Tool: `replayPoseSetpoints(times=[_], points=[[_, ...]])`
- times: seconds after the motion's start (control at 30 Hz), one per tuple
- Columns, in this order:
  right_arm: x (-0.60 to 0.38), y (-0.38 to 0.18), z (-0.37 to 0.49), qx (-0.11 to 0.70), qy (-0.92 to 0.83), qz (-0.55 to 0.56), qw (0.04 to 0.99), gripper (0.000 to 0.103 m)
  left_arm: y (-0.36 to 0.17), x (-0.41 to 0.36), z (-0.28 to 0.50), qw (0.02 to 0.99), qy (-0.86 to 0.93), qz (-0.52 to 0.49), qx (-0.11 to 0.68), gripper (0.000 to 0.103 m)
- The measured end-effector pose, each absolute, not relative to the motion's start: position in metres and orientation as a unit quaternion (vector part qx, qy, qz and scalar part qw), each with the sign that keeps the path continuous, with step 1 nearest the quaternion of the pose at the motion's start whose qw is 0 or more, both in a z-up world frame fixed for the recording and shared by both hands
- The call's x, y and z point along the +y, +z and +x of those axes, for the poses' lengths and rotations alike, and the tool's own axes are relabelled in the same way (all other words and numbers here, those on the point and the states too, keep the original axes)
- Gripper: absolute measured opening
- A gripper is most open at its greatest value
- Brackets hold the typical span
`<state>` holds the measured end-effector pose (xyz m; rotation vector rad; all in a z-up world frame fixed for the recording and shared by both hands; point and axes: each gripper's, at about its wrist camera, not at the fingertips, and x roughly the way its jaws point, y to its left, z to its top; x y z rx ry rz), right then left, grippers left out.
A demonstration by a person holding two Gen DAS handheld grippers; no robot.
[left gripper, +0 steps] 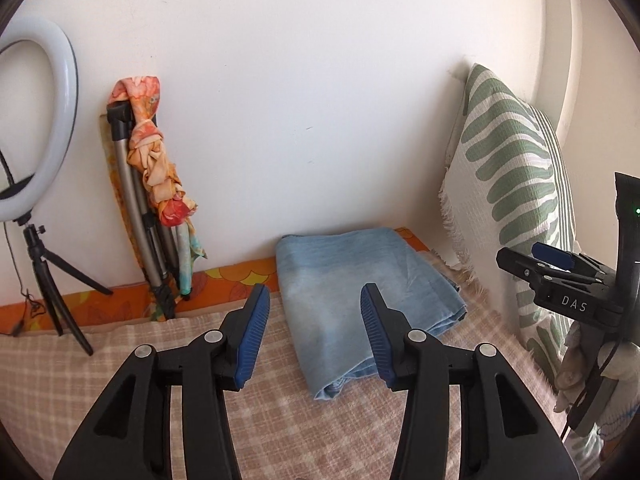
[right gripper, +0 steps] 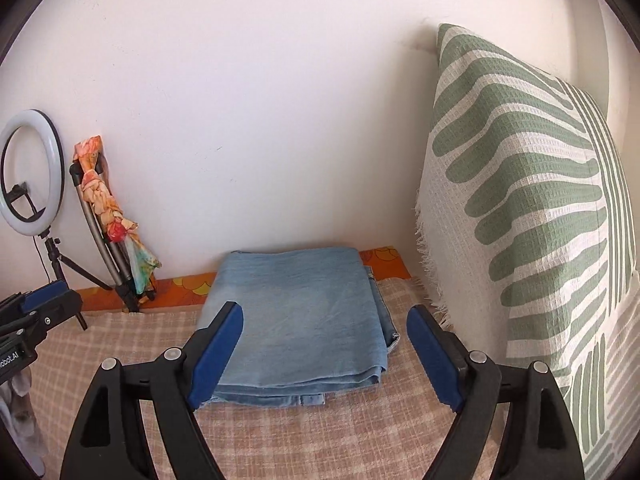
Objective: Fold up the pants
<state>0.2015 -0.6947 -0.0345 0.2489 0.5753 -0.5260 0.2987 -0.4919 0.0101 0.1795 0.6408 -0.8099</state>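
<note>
Light blue denim pants (left gripper: 360, 280) lie folded into a compact rectangle on the checked beige bedcover (left gripper: 120, 360), near the wall. They also show in the right wrist view (right gripper: 304, 320). My left gripper (left gripper: 314, 300) is open and empty, held above the near left part of the pants. My right gripper (right gripper: 324, 320) is open and empty, its blue pads straddling the pants from above. The right gripper also shows at the right edge of the left wrist view (left gripper: 560, 276), apart from the pants.
A green-and-white leaf-print pillow (right gripper: 528, 208) leans against the wall at right. A ring light on a small tripod (left gripper: 36, 152) and a folded tripod wrapped in an orange floral cloth (left gripper: 152, 184) stand at left. An orange patterned sheet edge (left gripper: 240, 276) runs along the wall.
</note>
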Motion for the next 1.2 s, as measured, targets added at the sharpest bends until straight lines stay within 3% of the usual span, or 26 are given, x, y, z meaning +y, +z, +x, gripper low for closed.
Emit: replayPoseSetpoints(times=[0.1,0.2,0.3,0.43,0.8,1.2], points=[[-0.667,-0.025,0.178,0.264,-0.255,0.126,0.922,0.094,0.023,-0.477,0.279,0.868,-0.392,0.090,0.290,0.046],[-0.641,-0.021,0.158,0.257,-0.253,0.126,0.924,0.096,0.032,-0.459,0.258,0.869,-0.399,0.085,0.281,0.056],[-0.617,-0.020,0.137,0.246,-0.255,0.131,0.926,0.103,0.034,-0.438,0.238,0.868,-0.404,0.087,0.274,0.058],[-0.580,-0.020,0.113,0.233,-0.282,0.099,0.926,0.103,0.031,-0.406,0.210,0.866,-0.414,0.090,0.267,0.069],[-0.491,-0.039,0.090,0.230,-0.267,0.085,0.932,0.103,0.003,-0.318,0.169,0.878,-0.386,0.109,0.259,0.076],[-0.447,-0.062,0.091,0.215,-0.257,0.076,0.939,0.103,-0.034,-0.270,0.174,0.888,-0.351,0.058,0.292,0.076]])
